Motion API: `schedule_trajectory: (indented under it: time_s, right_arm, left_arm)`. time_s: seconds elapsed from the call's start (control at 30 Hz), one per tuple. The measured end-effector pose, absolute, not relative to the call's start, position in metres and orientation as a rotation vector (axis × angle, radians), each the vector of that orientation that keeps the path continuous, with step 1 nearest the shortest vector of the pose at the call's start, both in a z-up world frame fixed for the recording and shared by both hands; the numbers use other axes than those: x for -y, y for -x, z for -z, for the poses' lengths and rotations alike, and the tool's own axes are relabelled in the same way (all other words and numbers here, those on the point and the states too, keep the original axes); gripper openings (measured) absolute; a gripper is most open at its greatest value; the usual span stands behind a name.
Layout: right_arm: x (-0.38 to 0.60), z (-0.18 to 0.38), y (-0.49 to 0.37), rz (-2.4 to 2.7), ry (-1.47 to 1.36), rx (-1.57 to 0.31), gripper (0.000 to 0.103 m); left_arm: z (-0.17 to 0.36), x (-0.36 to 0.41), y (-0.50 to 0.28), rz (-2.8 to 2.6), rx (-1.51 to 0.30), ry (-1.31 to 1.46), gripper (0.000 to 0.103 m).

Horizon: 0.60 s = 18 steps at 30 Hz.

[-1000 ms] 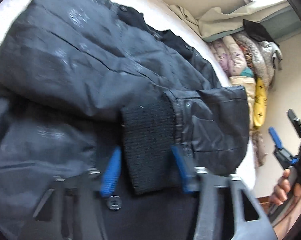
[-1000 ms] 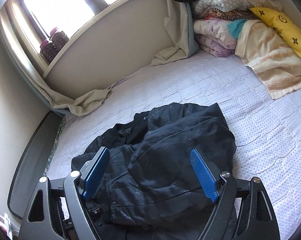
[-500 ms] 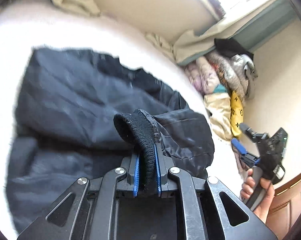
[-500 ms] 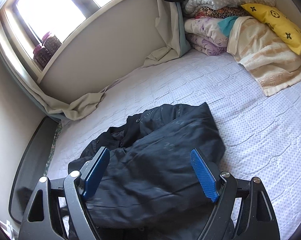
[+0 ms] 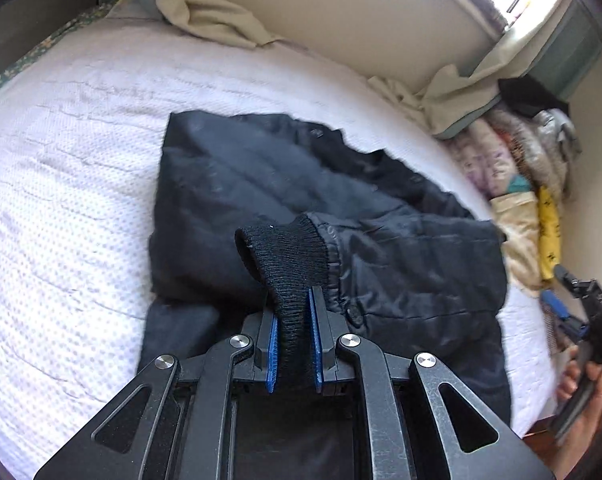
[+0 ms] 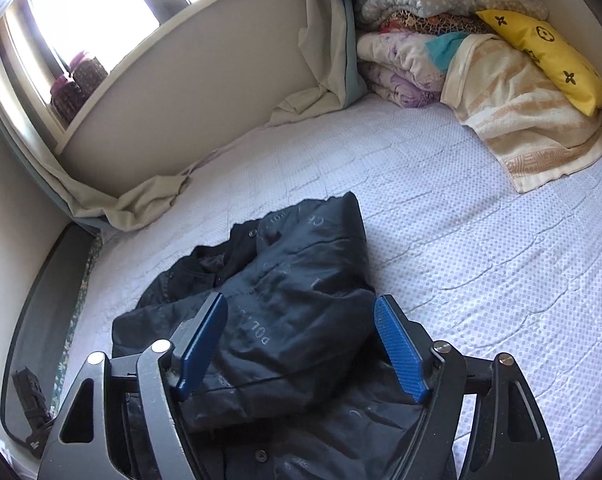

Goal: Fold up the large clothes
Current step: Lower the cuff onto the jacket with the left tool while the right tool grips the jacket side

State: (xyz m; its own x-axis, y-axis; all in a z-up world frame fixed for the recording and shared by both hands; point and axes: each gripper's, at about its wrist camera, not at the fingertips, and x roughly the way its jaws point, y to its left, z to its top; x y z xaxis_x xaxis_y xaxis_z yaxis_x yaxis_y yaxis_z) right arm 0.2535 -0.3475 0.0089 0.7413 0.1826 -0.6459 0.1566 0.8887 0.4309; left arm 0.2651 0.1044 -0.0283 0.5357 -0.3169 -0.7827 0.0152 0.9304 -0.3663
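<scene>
A black padded jacket (image 5: 261, 184) lies bunched on the white bed; it also shows in the right wrist view (image 6: 293, 312). My left gripper (image 5: 293, 316) is shut on the jacket's black knit sleeve cuff (image 5: 289, 256) and holds it lifted above the body of the jacket. My right gripper (image 6: 301, 320) is open and empty, hovering above the jacket's near part. In the left wrist view the right gripper (image 5: 569, 304) shows at the far right, held in a hand off the bed's edge.
The white textured bedspread (image 6: 481, 248) stretches right of the jacket. A pile of folded blankets, a striped towel (image 6: 521, 120) and a yellow pillow (image 6: 541, 52) sit in the far right corner. A curtain (image 6: 141, 200) drapes along the wall below the window.
My left gripper closed on the knit cuff and lifted it up and back, pulling the sleeve off the jacket. The right gripper stayed open and rose slightly away.
</scene>
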Motion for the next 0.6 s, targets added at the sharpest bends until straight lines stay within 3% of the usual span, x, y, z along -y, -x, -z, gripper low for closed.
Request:
schedule_trajectory:
  time_s: [0.17,0.33,0.43,0.47,0.6]
  right_arm:
    - [0.343,0.0,-0.26,-0.022,-0.46,-0.795,0.072]
    - [0.341,0.007,-0.263,-0.034,-0.45,-0.822,0.07]
    - [0.338,0.006,-0.263,-0.038,-0.441,-0.82,0.067]
    - [0.336,0.006,-0.262,-0.042,-0.435,-0.821,0.064]
    - [0.33,0.004,-0.261,-0.038,-0.405,-0.814,0.052]
  left_arm:
    - [0.049,-0.112,-0.267,0.156,-1.057,0.357,0.021]
    - [0.032,-0.116,-0.26,0.137,-0.994,0.355,0.024]
    - [0.018,-0.121,-0.255,0.107,-0.958,0.367,0.043]
    - [0.012,-0.123,-0.252,0.087,-0.932,0.36,0.047]
    - [-0.003,-0.109,-0.242,0.135,-0.876,0.327,0.047]
